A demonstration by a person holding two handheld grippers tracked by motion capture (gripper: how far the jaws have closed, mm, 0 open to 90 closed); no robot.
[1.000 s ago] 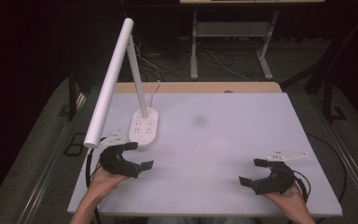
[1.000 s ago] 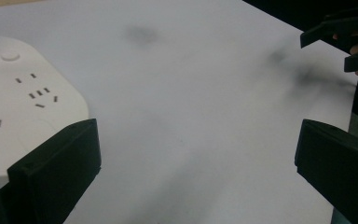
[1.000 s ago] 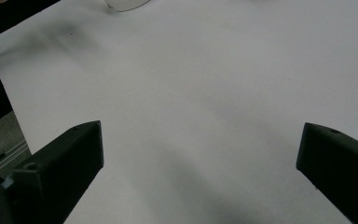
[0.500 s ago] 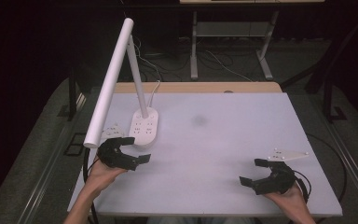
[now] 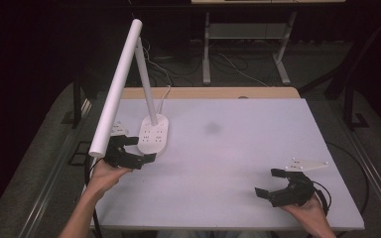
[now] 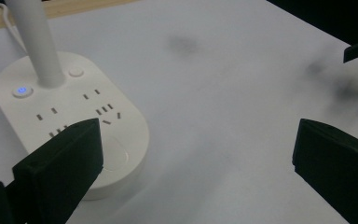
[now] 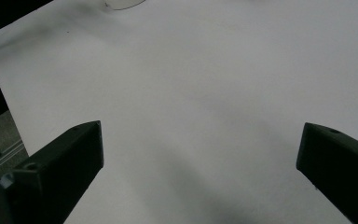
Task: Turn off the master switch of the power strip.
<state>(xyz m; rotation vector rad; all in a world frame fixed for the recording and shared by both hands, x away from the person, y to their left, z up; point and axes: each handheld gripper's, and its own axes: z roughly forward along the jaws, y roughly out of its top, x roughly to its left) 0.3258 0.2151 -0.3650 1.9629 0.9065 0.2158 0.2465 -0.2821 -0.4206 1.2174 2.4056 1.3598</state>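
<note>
A white desk lamp stands at the table's left, its oval base carrying socket slots and its long tube head slanting down toward the front left. My left gripper is open at the base's near edge. In the left gripper view the base lies just past my left jaw, with a lit blue button, a white button and the stem; the left gripper holds nothing. My right gripper rests open near the front right, and in its own view the right gripper has bare table between its jaws.
The white table has a faint dark smudge mid-top. The lamp's cord runs off the wooden back edge. The tube head overhangs my left hand. A metal stand and cables lie on the floor behind.
My left gripper has moved forward, away from the person, and now sits at the lamp base's near edge. The right gripper has stayed put.
</note>
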